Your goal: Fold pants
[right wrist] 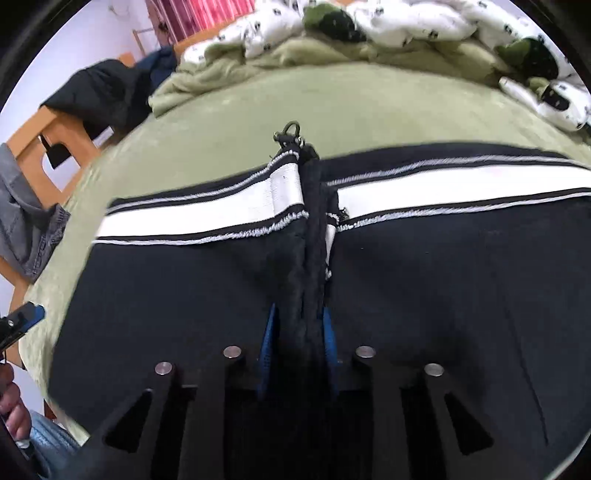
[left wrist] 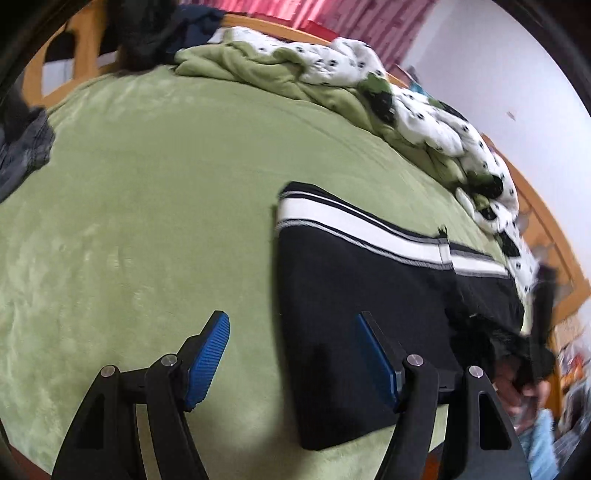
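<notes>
Crowding pants (right wrist: 406,277): rumpled blanket (right wrist: 388,22), grey garment (right wrist: 29,221).

Both tongs (left wrist: 291,354) (right wrist: 299,350): black linkage arms, silver round pins, blue ribbed pads; person wears blue jeans (right wrist: 51,443)

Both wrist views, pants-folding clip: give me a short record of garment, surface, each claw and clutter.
garment: black pants with a white side stripe, lying flat
surface: green bedspread
left claw: open, over the pants' edge, holding nothing
right claw: shut on a bunched ridge of the pants
clutter: spotted blanket along the far side, grey garment at the bed's edge
</notes>
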A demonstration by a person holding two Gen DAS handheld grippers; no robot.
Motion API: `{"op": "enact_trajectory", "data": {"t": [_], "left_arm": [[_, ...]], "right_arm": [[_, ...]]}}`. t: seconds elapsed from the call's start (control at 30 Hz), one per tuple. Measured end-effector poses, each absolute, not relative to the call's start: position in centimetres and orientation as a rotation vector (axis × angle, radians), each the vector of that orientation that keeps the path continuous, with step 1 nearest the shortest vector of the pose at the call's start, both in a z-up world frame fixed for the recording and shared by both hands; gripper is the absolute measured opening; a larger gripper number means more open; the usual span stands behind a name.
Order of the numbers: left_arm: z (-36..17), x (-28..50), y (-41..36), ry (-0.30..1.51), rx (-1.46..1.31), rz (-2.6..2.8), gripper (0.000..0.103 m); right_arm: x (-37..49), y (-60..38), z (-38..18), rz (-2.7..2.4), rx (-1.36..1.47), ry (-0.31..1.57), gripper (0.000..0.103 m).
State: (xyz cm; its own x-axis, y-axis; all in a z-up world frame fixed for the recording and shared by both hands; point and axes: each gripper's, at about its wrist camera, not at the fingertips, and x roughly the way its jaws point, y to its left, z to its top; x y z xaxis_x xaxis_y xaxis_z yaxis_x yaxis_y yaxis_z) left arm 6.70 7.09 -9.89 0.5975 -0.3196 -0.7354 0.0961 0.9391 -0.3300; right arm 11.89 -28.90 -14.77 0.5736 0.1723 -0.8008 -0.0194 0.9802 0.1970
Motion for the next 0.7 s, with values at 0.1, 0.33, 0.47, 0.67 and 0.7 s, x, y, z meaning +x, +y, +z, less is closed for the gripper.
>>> {"op": "enact_trajectory", "data": {"t": [0.1,0.33,0.47,0.67,0.7], "left_arm": [[-11.2,5.3,5.7,0.944,-0.217,-0.232,0.068],[-14.4,1.0,4.2,0.993,-0.12,-0.191,0.07],[-13.0,0.1,4.4,1.011,-0.099,-0.185,0.07],[-6.1,0.2,5.2,0.91,-0.122,-0.216,0.069],[-4.4,0.4,5.3,0.885,-0.127,-0.22,0.07]], "right_arm": [[7.6,-28.9,-12.2,0.111,0.157,0.857,0.035],[2.3,-28.9,-15.6,0.104,0.082,0.931,0.041],[0.7,-29.8,-14.6,0.113,0.109,0.897,0.042],[-2.6,-32.6,-10.3,0.049,0.116,0.823,0.042],[-3.0,-33.2,-9.3,0.037,0.121,0.808,0.042]]}}
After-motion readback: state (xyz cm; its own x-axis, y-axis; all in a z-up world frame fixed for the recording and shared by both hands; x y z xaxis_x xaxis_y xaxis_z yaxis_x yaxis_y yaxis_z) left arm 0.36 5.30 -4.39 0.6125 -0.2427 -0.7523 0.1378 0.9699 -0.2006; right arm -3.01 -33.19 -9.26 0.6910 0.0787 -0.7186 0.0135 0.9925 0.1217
